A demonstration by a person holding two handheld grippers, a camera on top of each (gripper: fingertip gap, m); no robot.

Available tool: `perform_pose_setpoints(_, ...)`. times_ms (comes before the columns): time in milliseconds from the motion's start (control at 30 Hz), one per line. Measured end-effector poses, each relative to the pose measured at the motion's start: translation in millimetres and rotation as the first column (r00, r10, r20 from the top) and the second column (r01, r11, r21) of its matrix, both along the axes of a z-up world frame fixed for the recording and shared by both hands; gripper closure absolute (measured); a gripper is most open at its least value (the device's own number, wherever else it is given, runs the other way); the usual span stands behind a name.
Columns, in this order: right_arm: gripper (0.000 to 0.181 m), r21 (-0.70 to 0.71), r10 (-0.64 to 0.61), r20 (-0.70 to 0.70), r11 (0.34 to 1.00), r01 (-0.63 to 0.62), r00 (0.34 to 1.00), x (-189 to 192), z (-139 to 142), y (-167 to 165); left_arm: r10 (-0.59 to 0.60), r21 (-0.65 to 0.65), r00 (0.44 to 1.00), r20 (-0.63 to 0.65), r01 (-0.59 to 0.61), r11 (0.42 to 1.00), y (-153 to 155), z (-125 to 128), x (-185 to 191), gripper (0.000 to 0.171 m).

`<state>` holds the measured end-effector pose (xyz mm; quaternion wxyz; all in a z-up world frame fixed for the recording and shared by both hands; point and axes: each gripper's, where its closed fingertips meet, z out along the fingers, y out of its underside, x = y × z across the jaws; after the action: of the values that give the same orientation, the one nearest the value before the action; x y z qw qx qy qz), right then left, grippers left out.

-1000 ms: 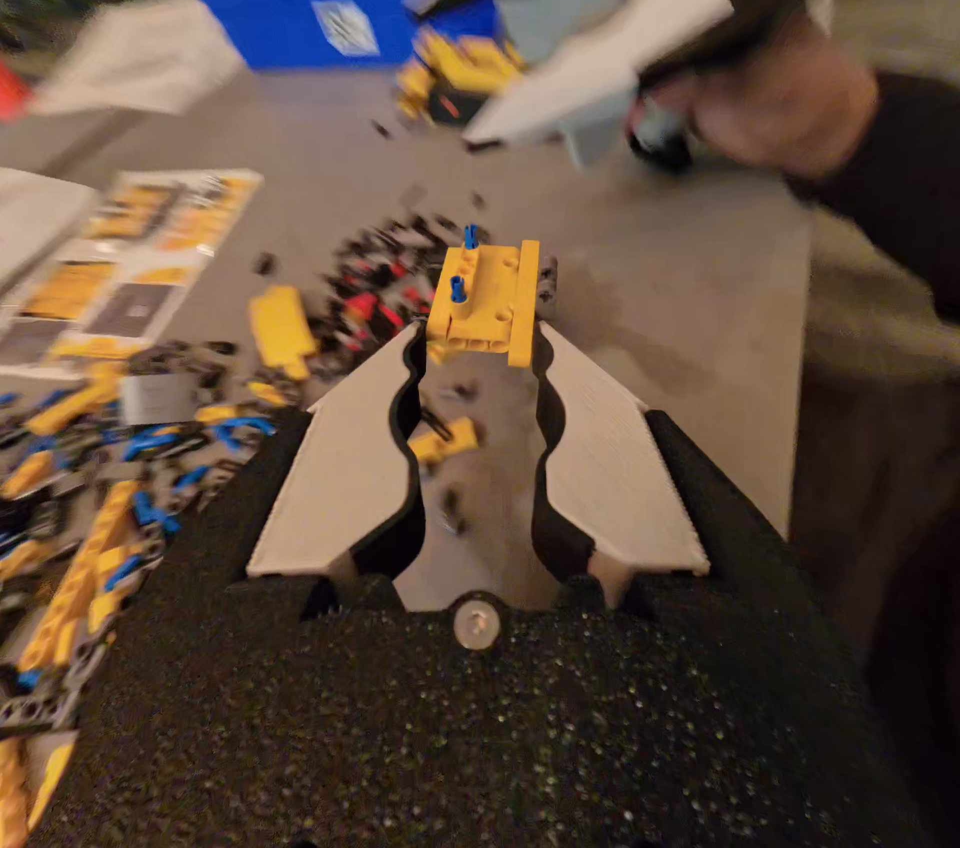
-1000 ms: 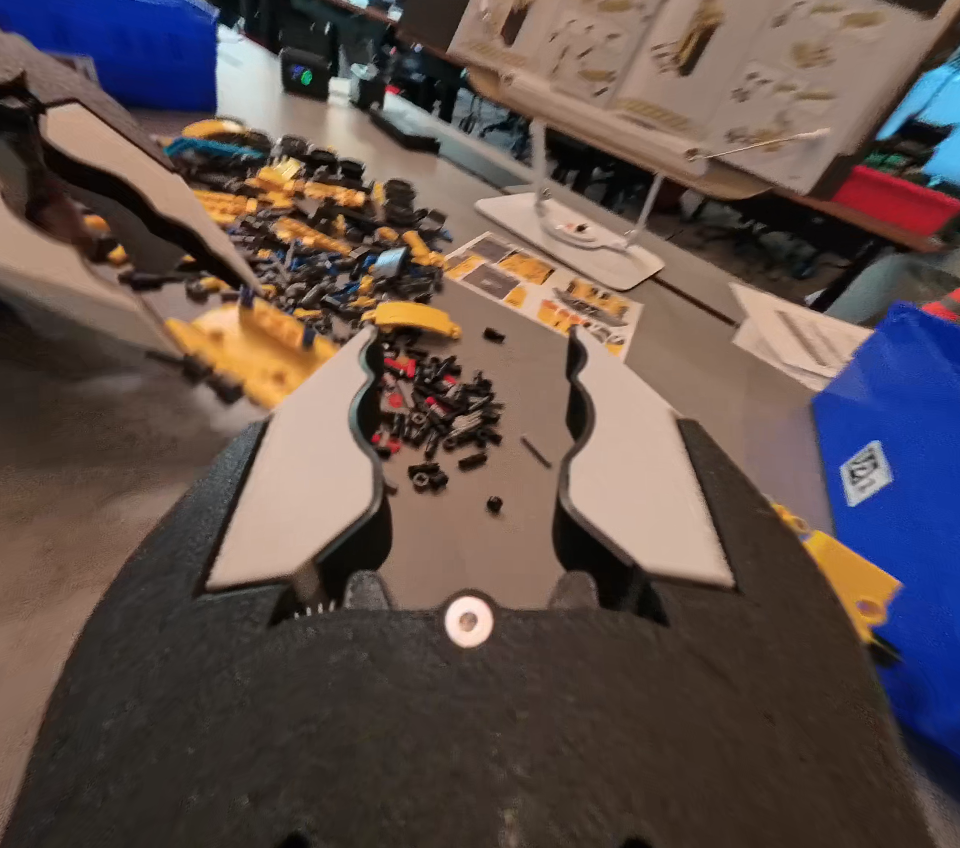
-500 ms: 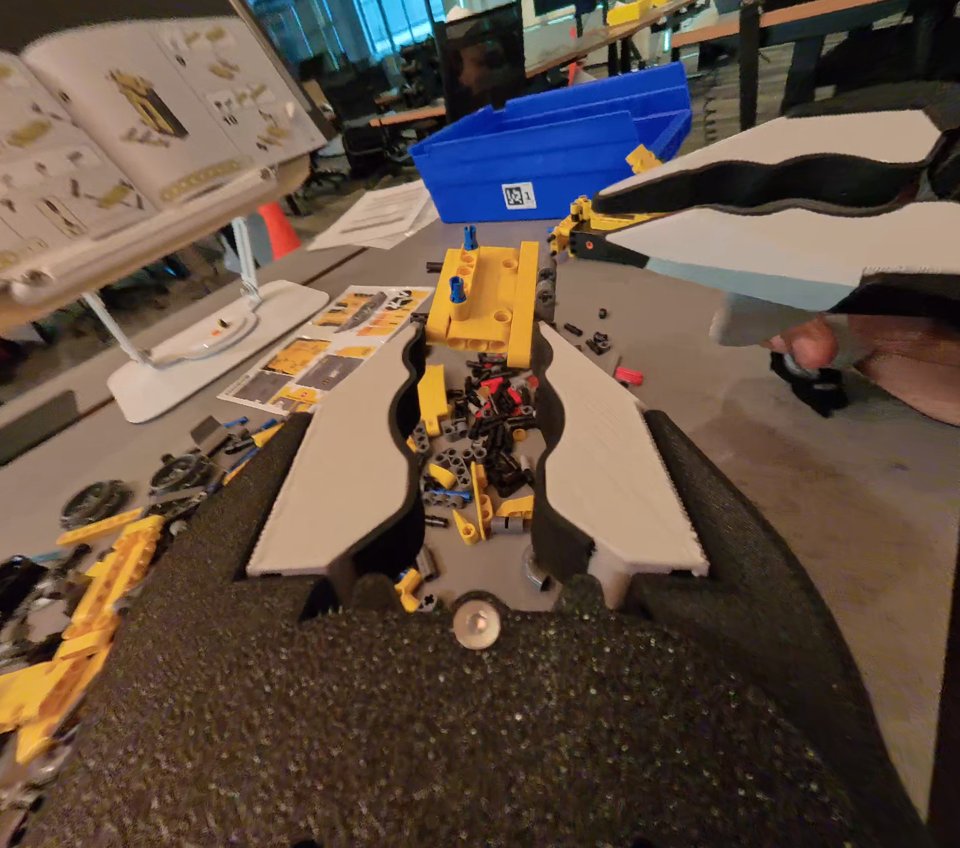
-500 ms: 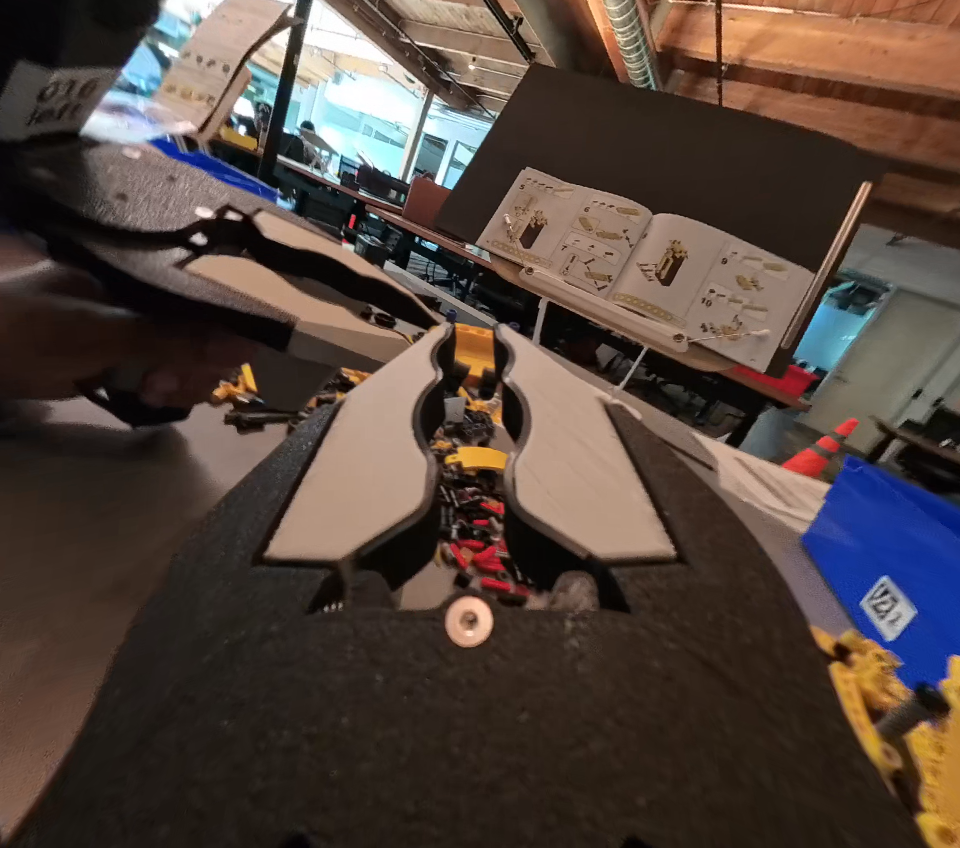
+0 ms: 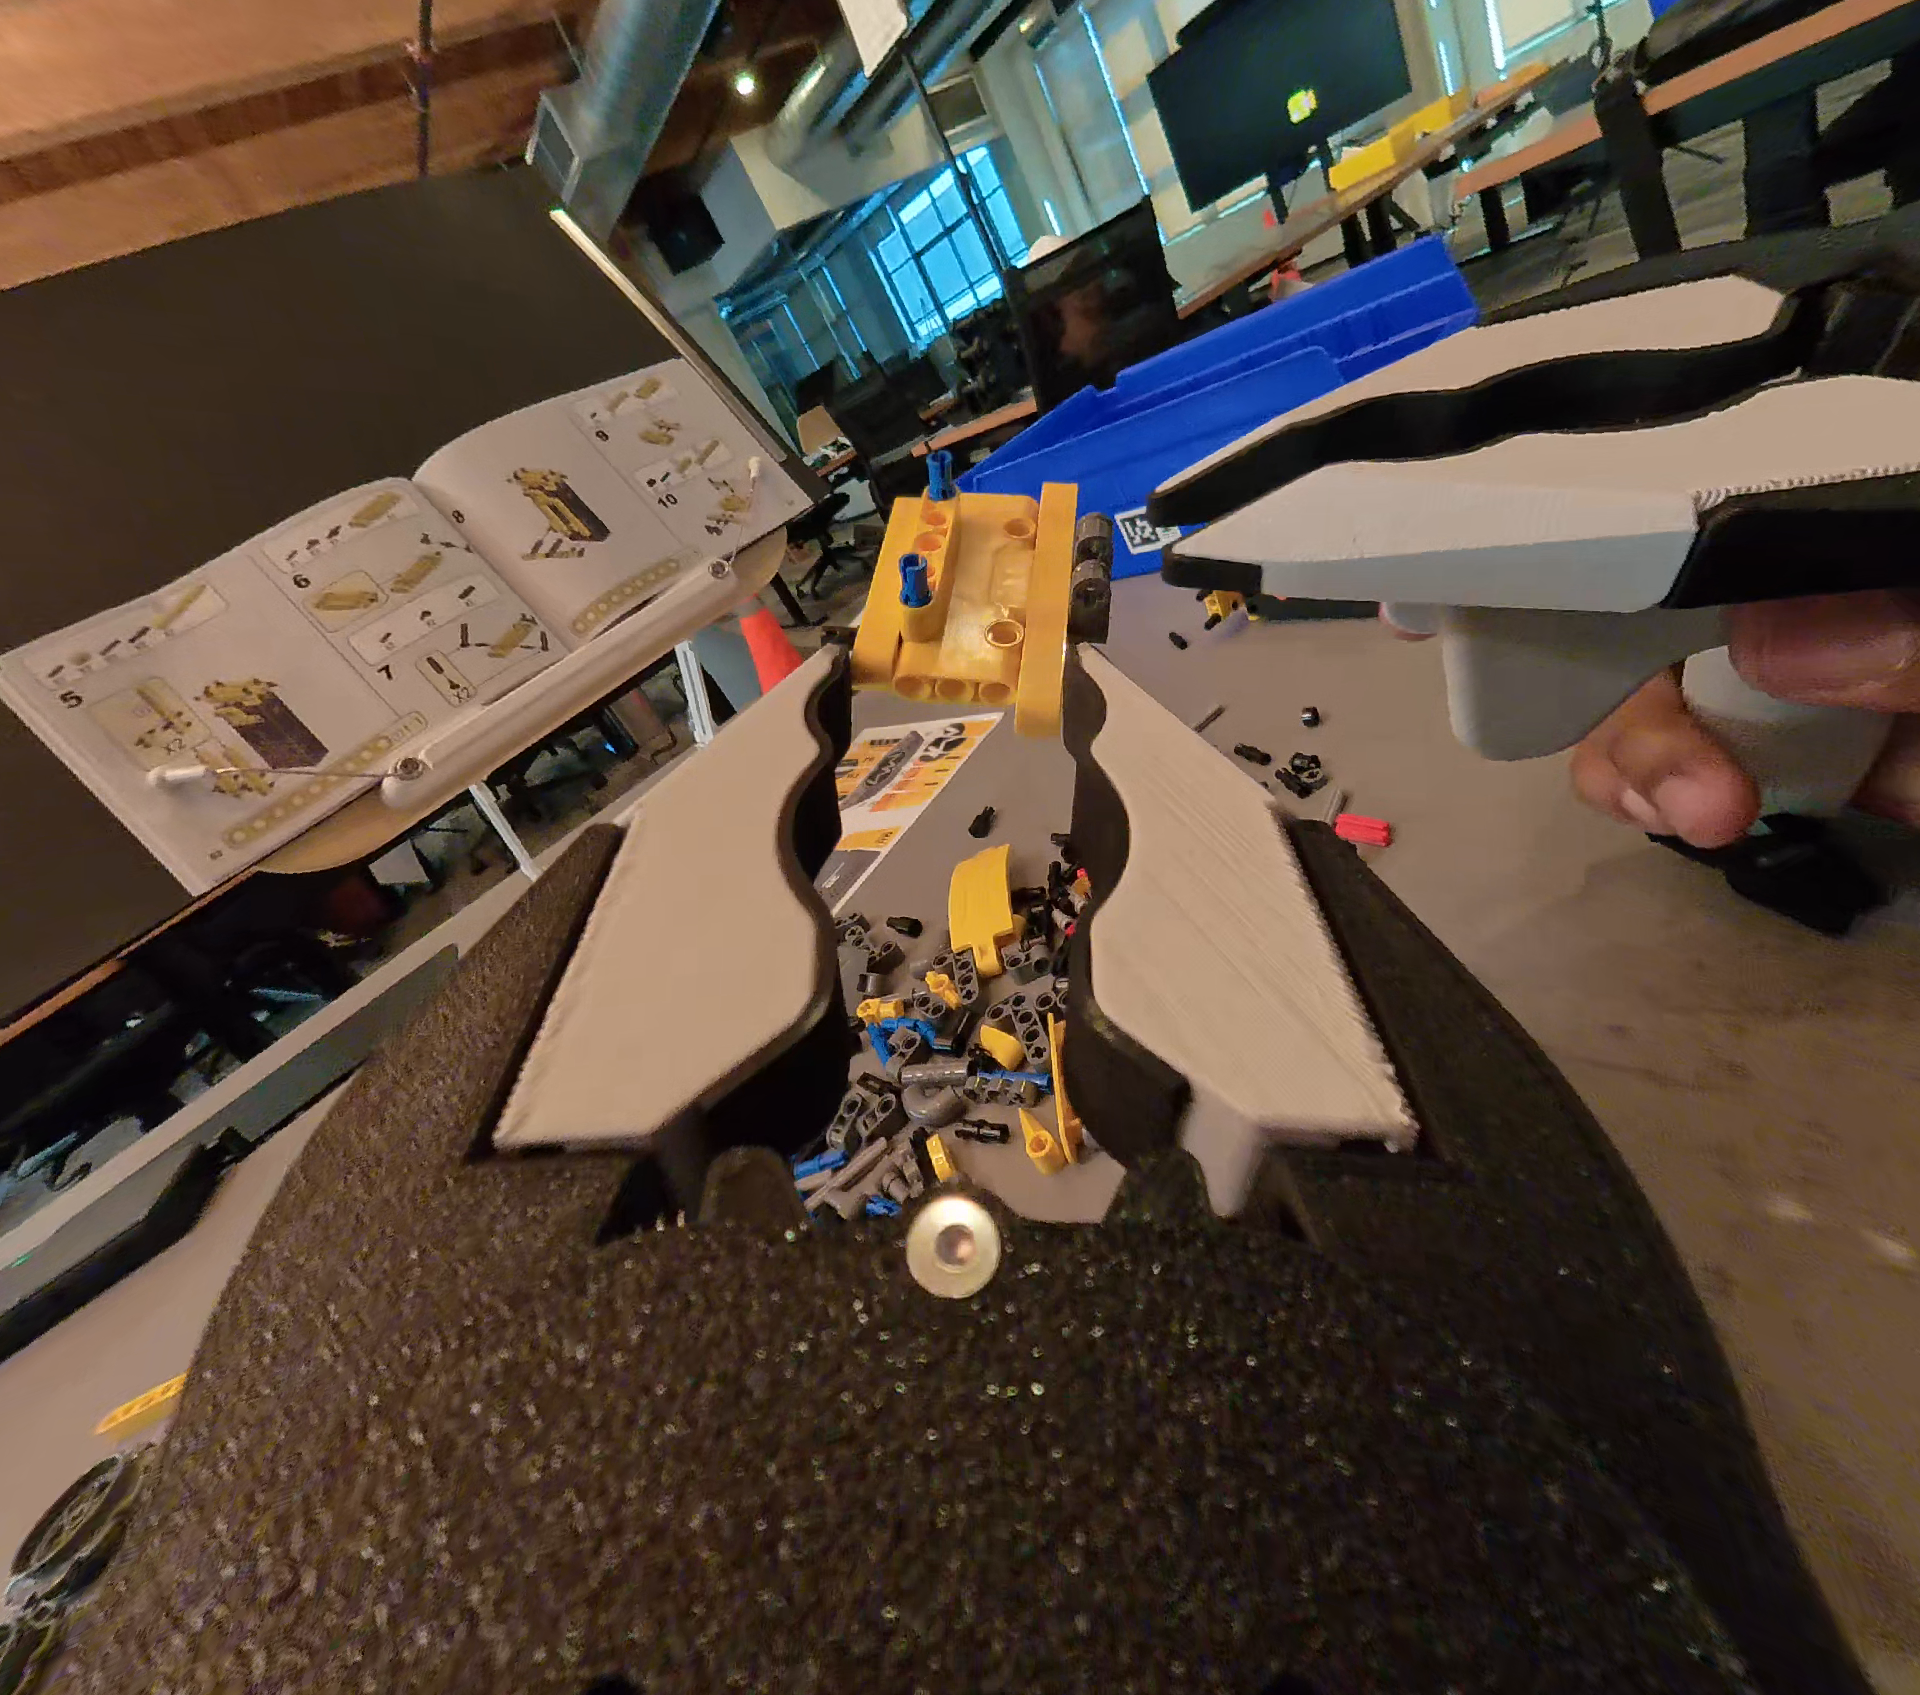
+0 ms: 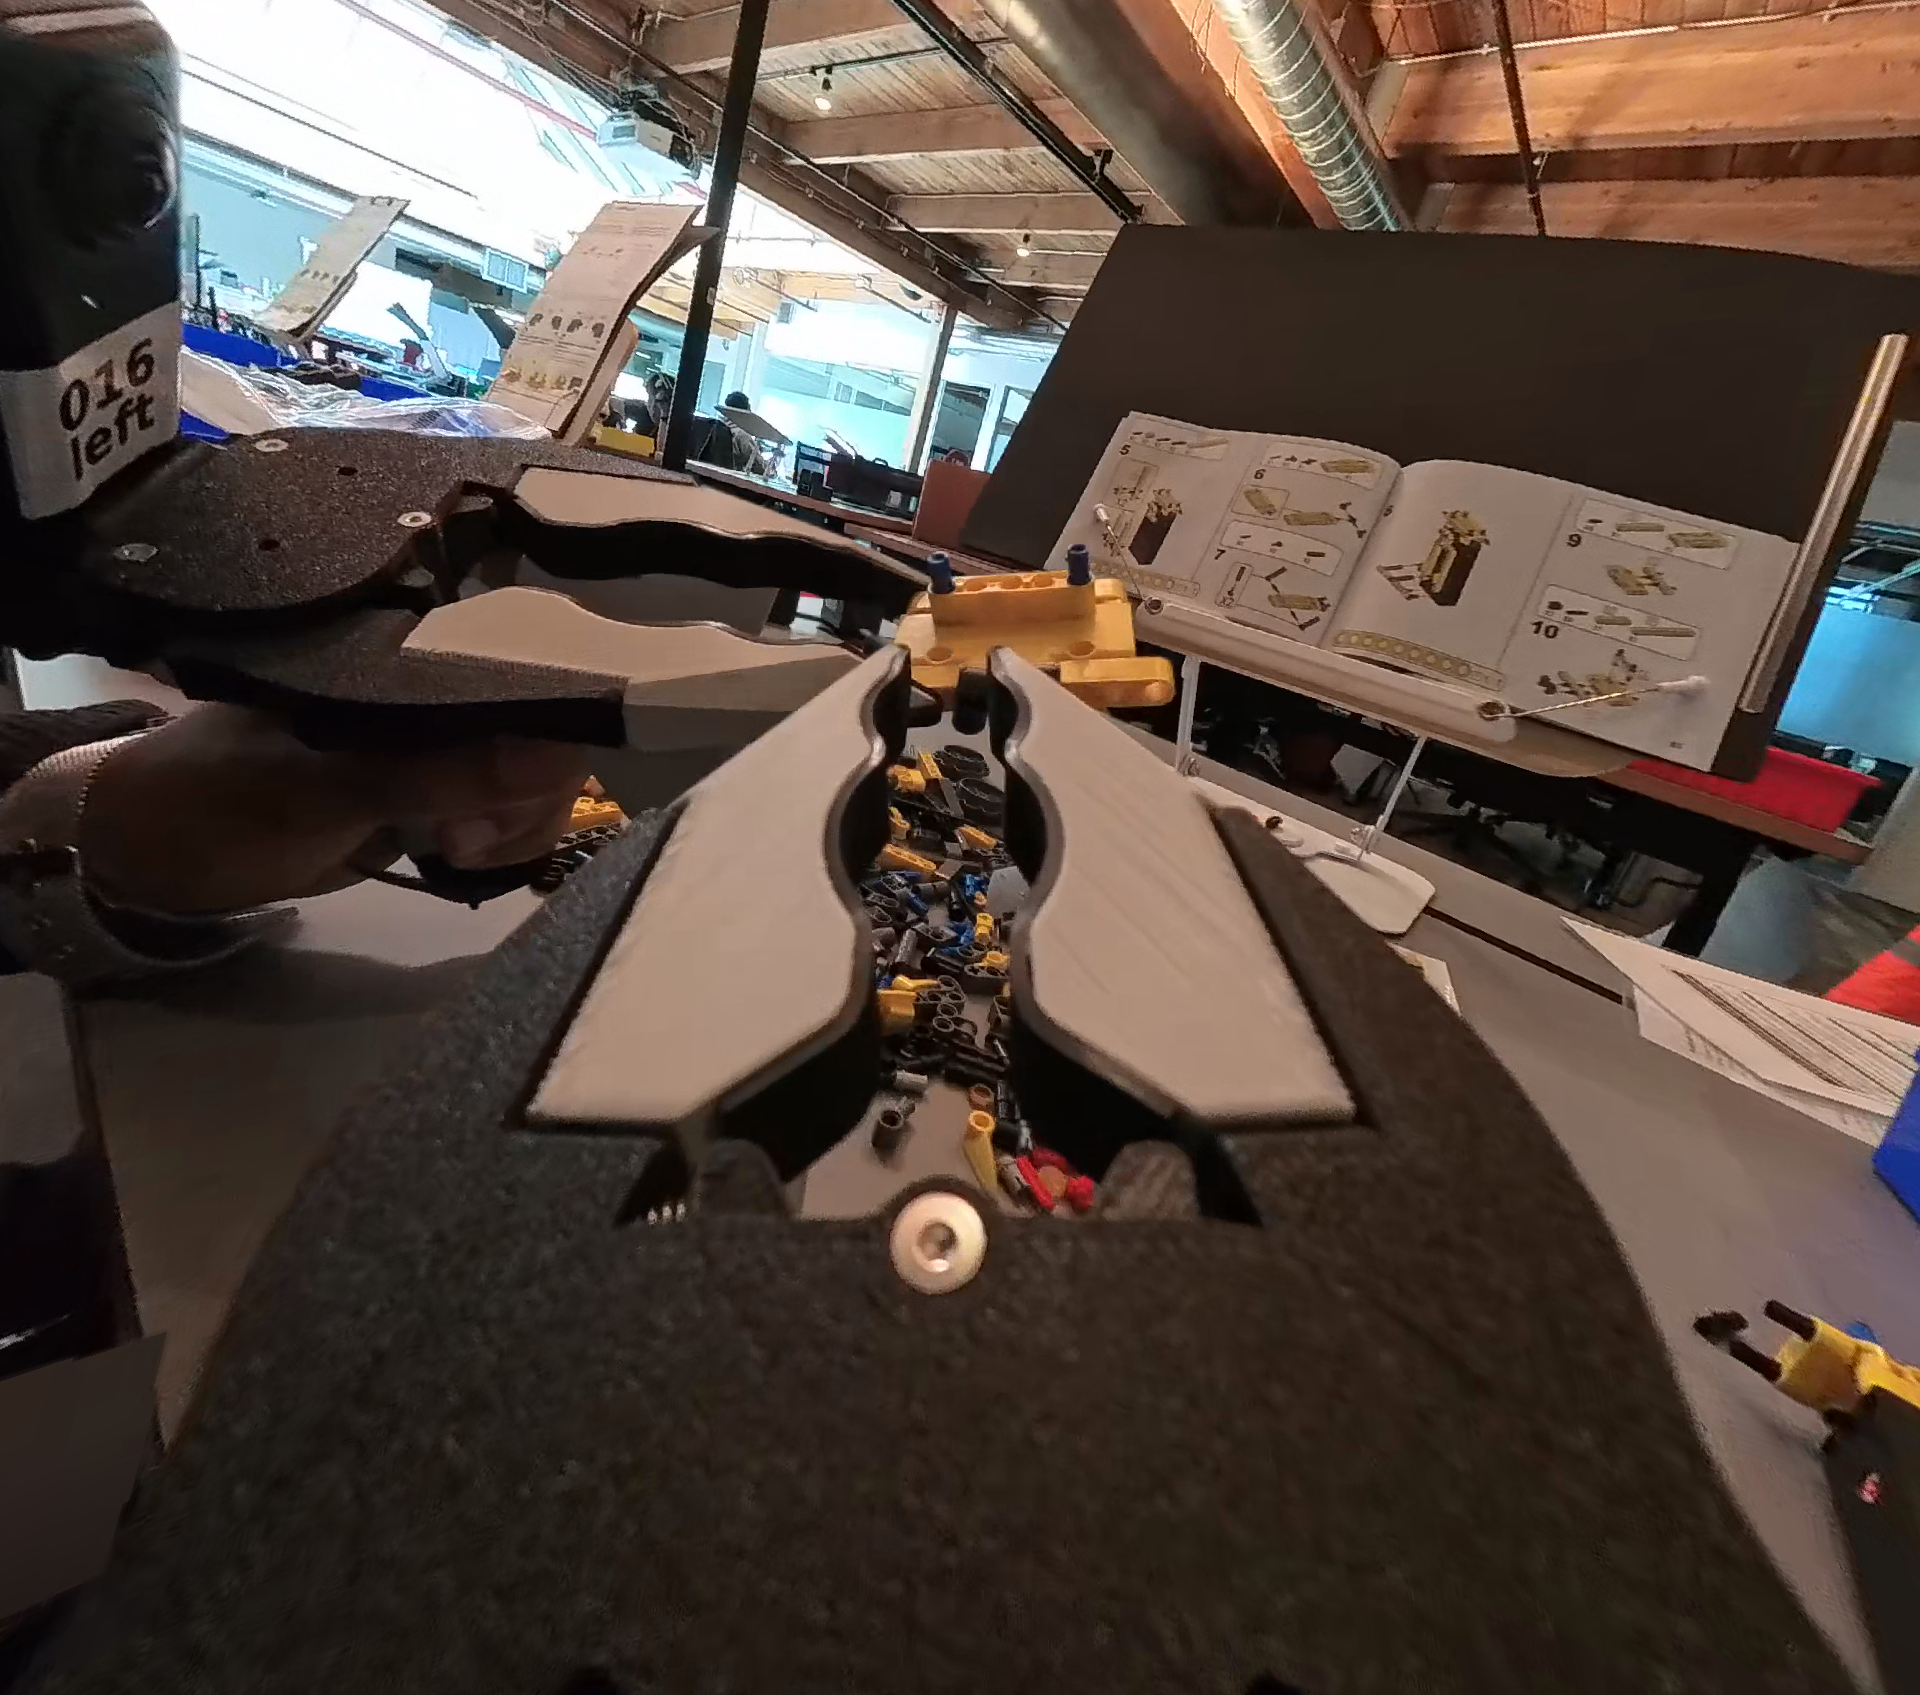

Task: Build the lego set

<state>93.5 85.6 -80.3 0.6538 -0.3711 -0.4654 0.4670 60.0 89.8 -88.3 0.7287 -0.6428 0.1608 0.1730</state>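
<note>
My left gripper is shut on a yellow brick assembly with two blue pins on top and black pins on its right side, held up above the table. It also shows in the right wrist view, with the left gripper reaching in from the left. My right gripper has its fingers almost together, tips right at the assembly's near side. In the left wrist view the right gripper points at the black pins, a small gap away. I cannot tell whether it pinches a small piece.
A pile of small black, yellow and blue parts lies on the grey table under both grippers. An open instruction booklet rests on a white stand behind. A blue bin is at the back. Loose papers and a yellow sub-build lie at the right. The tips of both grippers are at nearly the same place.
Both grippers tilted up from the table. The right gripper closed from wide open and came up to the yellow assembly. The left gripper kept hold of the assembly and raised it.
</note>
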Motion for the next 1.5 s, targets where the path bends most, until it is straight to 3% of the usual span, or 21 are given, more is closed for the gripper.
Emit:
perform_pose_setpoints(1067,0.174,0.036,-0.036,-0.013,0.999,0.036,0.999,0.1,0.9,-1.4,-0.06,0.044,0.998,-0.002,0.06,0.997,-6.6,6.1,13.7,0.132)
perform_pose_setpoints(1500,0.174,0.26,-0.193,0.05,0.95,0.174,0.98,-3.2,-11.5,1.7,-0.075,-0.064,0.997,0.034,0.077,0.995,-0.4,-7.7,10.2,0.133)
